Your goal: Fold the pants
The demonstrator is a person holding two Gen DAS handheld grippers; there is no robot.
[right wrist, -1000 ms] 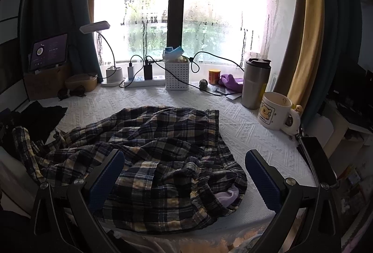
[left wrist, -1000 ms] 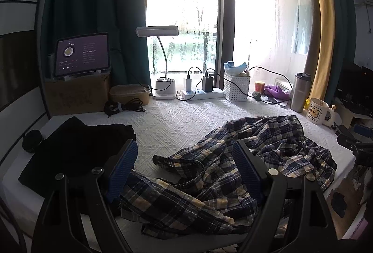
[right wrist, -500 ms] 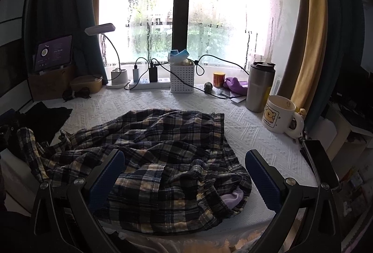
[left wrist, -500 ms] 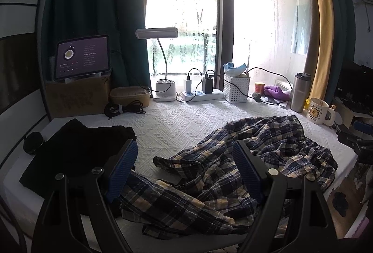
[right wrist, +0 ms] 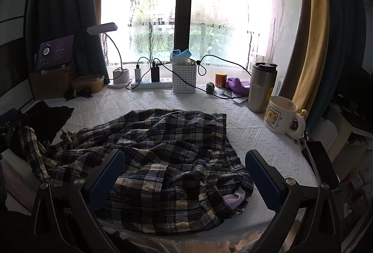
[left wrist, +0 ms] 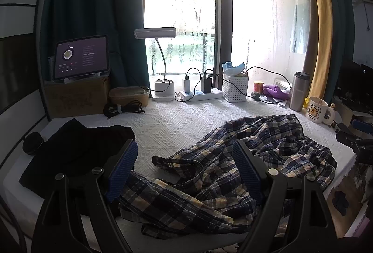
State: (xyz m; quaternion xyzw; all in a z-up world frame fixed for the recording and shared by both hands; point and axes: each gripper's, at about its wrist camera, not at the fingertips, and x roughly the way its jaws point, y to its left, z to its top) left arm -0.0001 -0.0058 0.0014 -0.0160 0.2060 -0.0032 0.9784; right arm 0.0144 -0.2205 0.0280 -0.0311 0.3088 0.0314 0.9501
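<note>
purple lining [right wrist: 237,197] in pants [right wrist: 163,159], right view only

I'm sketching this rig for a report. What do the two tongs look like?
Both match: the left tongs and right tongs have black, angular, strut-like arms with triangular cut-outs. Each finger carries a long blue ribbed pad on its inner face. Round silver bolts mark the joints. No cables, labels or sleeves are visible on them.
</note>
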